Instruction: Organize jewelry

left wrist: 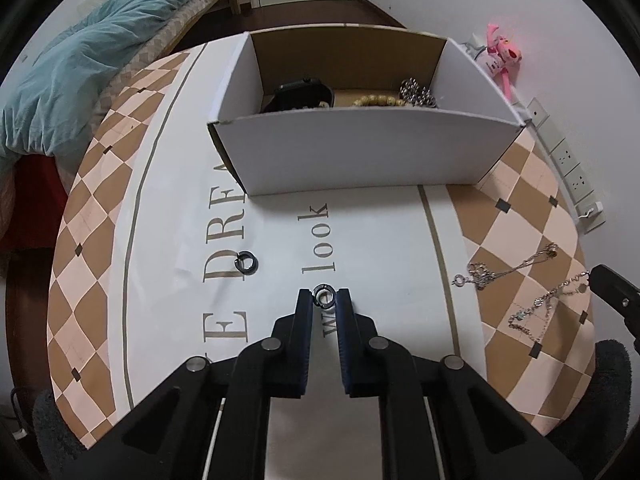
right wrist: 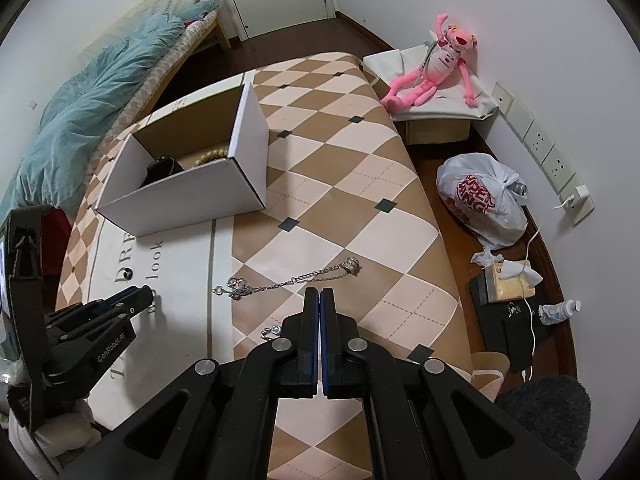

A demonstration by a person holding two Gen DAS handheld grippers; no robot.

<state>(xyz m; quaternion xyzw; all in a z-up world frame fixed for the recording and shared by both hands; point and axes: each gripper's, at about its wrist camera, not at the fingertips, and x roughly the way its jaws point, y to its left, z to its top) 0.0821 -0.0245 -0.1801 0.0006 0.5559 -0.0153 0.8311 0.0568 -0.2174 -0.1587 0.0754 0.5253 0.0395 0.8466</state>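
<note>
Now, starting at your left, a loose dark ring [left wrist: 247, 263] lies flat on the white printed band of the tablecloth [left wrist: 380, 248], on the grey lettering; just right of it your left gripper [left wrist: 324, 295] points steeply down at the table, its black, blue-padded fingers closed in on a second small metal ring [left wrist: 324, 294], which sits between the tips against the cloth, the pads at its sides. Beyond it stands the white cardboard box [left wrist: 360, 152], brown inside, open-topped; it holds a black watch [left wrist: 304, 94], a string of pale wooden beads [left wrist: 378, 101] and a coil of shiny metal beads [left wrist: 416, 94]. Further right, on the tan and cream diamond pattern, a thin silver chain [right wrist: 288, 280] lies stretched out with a ringed clasp at one end; a second chain with small stones [left wrist: 544, 312] lies nearer you, partly hidden behind your right gripper [right wrist: 321, 294] in the right wrist view. That gripper tilts steeply down above the cloth; its flat pads are pressed together, with nothing visible between them.
</note>
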